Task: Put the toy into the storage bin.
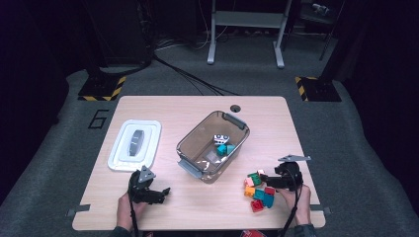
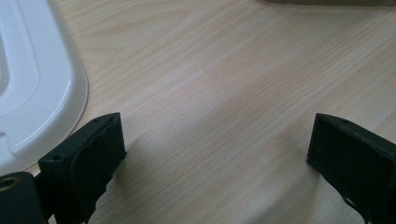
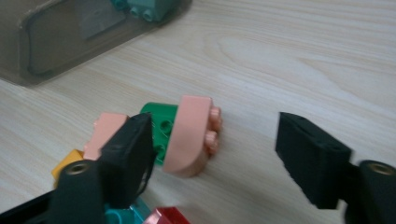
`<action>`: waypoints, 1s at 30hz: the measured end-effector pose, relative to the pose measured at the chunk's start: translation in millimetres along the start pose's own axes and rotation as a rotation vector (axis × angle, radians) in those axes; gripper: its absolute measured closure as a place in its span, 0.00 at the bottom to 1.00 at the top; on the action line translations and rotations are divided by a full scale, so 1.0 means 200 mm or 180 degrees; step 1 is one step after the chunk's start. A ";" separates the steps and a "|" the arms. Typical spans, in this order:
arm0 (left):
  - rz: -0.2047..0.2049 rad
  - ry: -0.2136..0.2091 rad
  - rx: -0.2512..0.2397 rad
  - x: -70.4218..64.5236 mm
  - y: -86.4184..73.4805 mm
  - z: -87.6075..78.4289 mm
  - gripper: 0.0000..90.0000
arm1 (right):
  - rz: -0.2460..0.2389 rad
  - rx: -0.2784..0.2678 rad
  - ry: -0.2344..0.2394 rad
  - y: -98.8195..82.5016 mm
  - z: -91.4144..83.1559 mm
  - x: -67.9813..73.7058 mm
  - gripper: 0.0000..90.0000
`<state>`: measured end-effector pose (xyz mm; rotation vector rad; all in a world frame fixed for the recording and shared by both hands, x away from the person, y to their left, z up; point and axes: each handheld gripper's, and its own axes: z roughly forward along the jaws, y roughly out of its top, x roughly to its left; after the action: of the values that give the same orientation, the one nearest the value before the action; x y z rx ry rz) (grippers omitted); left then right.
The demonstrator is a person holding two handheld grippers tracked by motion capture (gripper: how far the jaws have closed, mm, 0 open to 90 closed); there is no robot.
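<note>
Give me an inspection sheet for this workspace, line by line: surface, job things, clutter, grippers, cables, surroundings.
Surface: wooden table, bare between items.
Job's things: loose bricks near right gripper; a pink brick and green brick lie between its jaws; clear bin mid-table with a few bricks inside.
Clutter: white lid left of bin.
Grippers: left gripper open over bare wood; right gripper open, pads not pressing.
Cables: black cables on floor behind table.
Surroundings: grey carpet, metal frame beyond.
</note>
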<state>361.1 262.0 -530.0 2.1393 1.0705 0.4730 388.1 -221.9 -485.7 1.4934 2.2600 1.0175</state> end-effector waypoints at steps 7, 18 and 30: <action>-0.0017 0.0011 -0.0026 0.00 0.00 0.01 0.04 | 0.0019 0.0173 0.0012 0.04 0.06 0.00 0.59; -0.0015 0.0008 -0.0027 0.00 0.00 0.01 0.04 | -0.0011 0.0290 -0.0053 0.04 0.09 -0.02 0.71; -0.0008 0.0008 -0.0032 0.00 0.00 0.01 0.05 | 0.0010 0.0185 -0.0201 0.05 0.06 -0.03 0.73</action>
<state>362.5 260.8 -530.7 2.1288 1.0700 0.4791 404.4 -219.5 -488.7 1.5302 2.2623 0.8998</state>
